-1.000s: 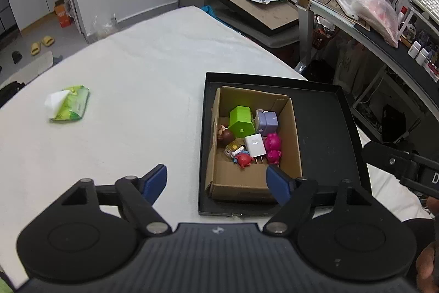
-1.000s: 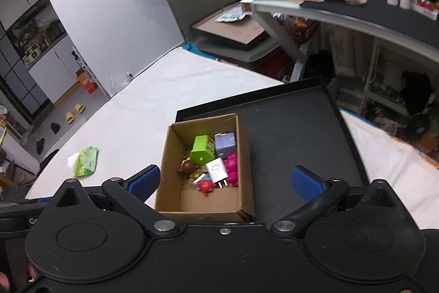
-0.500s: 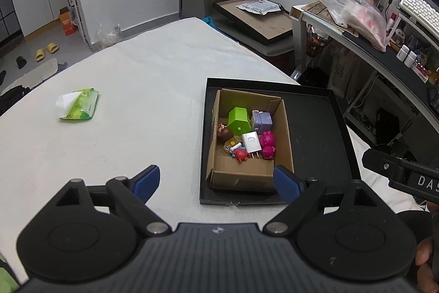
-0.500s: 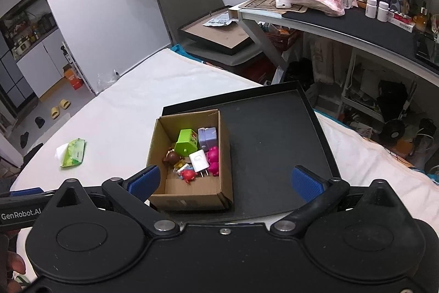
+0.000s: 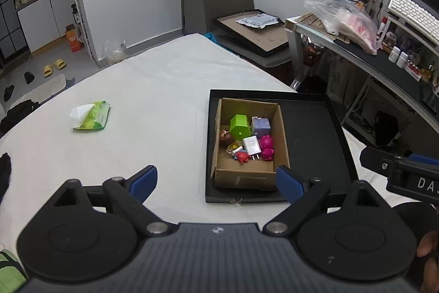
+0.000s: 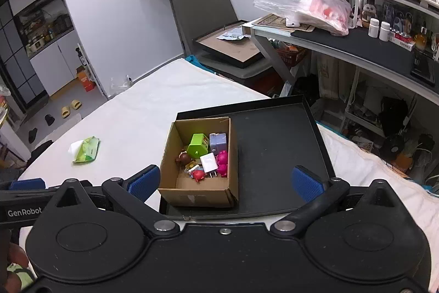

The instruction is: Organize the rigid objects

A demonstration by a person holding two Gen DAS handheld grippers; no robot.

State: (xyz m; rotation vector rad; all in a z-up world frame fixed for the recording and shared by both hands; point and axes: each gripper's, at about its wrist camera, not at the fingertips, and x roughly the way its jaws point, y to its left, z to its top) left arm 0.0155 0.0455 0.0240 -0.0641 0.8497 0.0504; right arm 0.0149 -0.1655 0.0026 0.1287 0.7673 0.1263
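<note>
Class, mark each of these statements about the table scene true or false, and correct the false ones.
1. The brown cardboard box sits inside the shallow black tray. True.
2. The left gripper is shut on the white plug adapter. False: its jaws stand wide open and empty, and the adapter lies in the box.
3. The green wet-wipe packet lies on the white table, apart from the tray. True.
4. The bright green toy block lies on the tray outside the box. False: it is inside the box, beside the lilac cube.
5. The right gripper is open and holds nothing. True.
</note>
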